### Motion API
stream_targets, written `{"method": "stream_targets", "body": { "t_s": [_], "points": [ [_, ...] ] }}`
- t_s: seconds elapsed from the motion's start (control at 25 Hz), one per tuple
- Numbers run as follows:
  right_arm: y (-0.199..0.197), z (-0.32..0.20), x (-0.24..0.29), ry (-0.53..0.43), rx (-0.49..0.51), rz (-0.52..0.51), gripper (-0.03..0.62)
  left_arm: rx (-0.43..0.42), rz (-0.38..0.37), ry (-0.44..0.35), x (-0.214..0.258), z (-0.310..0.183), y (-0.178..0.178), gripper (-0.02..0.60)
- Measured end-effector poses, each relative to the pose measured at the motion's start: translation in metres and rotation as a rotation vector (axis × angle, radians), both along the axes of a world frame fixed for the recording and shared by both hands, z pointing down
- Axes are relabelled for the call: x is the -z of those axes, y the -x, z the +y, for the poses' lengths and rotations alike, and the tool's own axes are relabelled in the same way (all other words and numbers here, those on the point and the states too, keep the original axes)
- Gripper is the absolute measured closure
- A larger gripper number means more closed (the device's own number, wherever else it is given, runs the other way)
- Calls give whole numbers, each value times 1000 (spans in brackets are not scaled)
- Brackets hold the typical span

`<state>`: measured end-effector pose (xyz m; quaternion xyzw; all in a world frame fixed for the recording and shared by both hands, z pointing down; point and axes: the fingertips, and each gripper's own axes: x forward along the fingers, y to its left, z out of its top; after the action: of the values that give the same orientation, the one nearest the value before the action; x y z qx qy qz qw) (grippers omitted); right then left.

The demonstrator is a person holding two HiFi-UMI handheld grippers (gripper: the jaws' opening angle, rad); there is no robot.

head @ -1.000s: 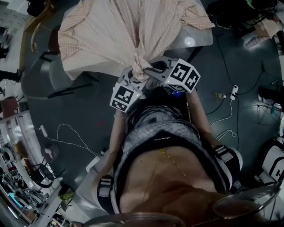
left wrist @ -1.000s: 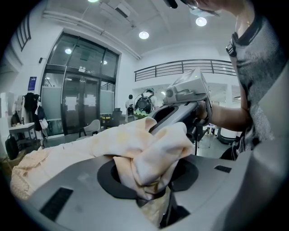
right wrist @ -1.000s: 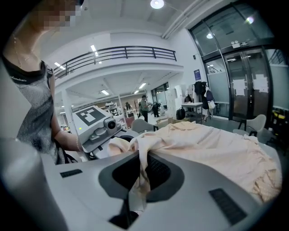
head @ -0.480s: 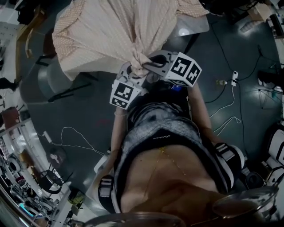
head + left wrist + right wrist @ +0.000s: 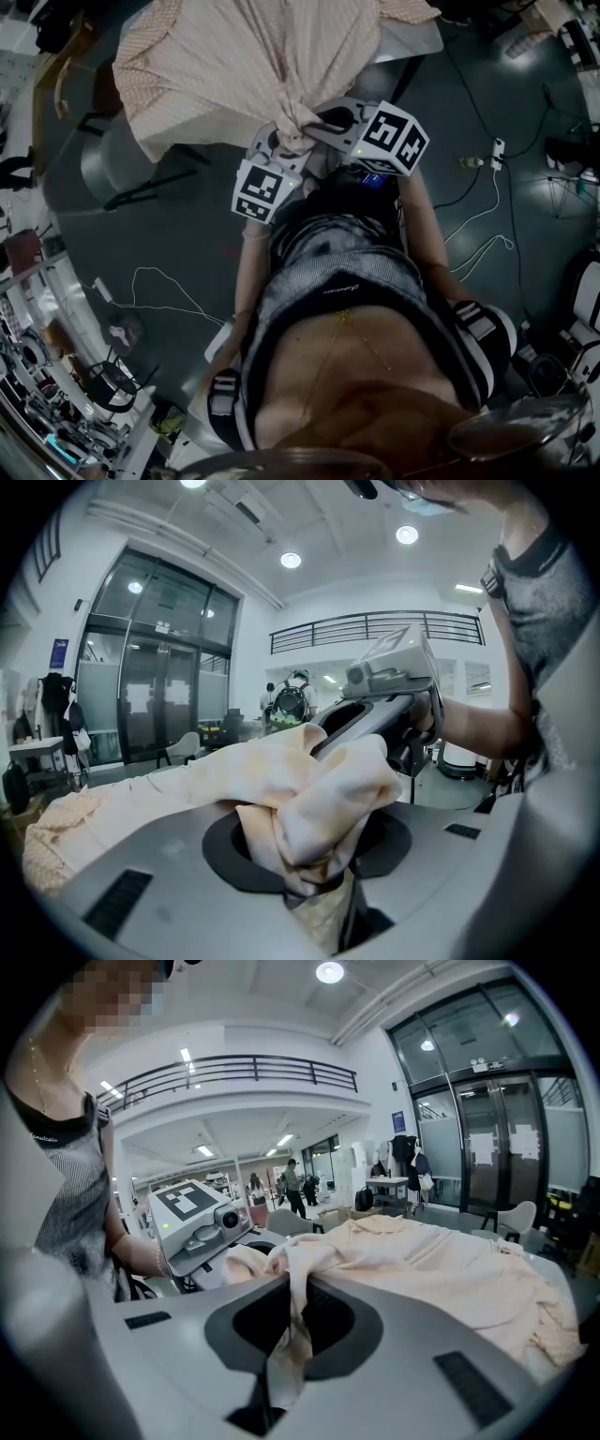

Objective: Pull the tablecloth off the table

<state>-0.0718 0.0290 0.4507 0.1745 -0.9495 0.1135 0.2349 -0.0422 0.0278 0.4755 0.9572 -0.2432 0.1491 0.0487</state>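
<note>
Soft, matt, crumpled cloth of the tablecloth (image 5: 244, 66); smooth, dull dark floor (image 5: 169, 244).

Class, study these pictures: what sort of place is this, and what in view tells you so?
Probably a large lab or workshop hall rather than a home: tall glass doors, a railed upper gallery, and a power strip lying on the dark floor.

Head view looks steeply down; gripper views, close in, share the tablecloth (image 5: 253, 56).
</note>
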Motion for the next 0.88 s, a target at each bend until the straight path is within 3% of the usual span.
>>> {"method": "stream_targets", "body": {
  "t_s": [0.88],
  "points": [
    [11, 54, -18, 9, -109, -24, 520, -5, -3, 15, -18, 57, 14, 449]
  ]
}}
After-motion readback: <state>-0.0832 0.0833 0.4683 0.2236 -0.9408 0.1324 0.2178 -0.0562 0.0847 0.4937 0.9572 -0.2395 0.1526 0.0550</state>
